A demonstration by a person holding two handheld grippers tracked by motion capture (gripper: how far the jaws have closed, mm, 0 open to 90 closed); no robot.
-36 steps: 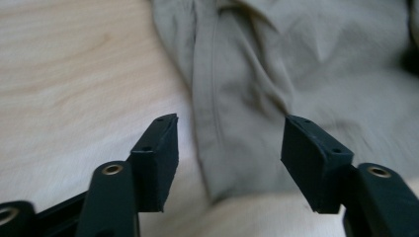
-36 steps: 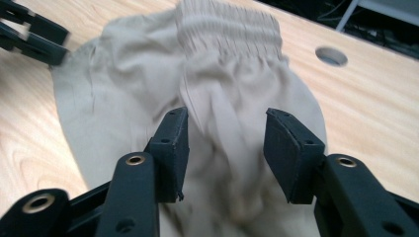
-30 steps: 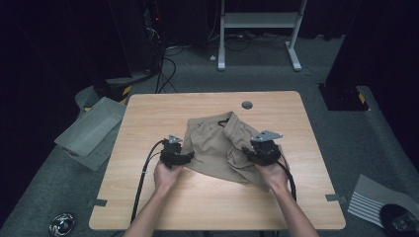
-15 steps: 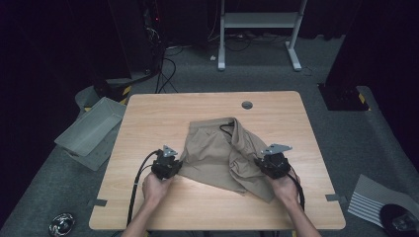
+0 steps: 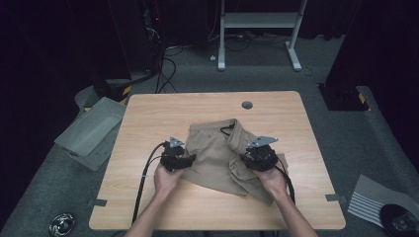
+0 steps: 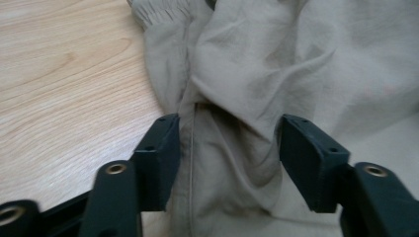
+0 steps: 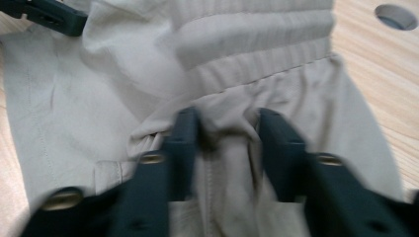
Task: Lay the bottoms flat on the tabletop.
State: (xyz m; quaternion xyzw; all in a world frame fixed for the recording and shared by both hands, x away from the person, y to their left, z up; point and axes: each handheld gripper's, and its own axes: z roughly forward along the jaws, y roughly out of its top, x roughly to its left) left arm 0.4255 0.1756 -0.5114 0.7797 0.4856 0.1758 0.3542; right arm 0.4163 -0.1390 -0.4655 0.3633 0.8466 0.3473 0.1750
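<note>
Shorts (image 5: 217, 158): near hem hidden under both hands; cut off at the 12 and 6 o'clock edges of both gripper views.
Right gripper (image 7: 225, 143): jaws motion-blurred; pad contact with the fold cannot be told.
Round object (image 5: 62, 223), floor, 7 o'clock: too small to identify.
Dark object (image 5: 398, 217), 5 o'clock: cut off by the edge.

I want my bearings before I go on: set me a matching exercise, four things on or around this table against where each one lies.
Things:
1. khaki garment
2. grey bin
3. round hole
4. striped mat

Places:
A. on the floor, right of the table, by its near corner
B. middle of the table
C. on the floor, left of the table
D. in the table, near its far edge

Pairs: 1-B, 2-C, 3-D, 4-A
</note>
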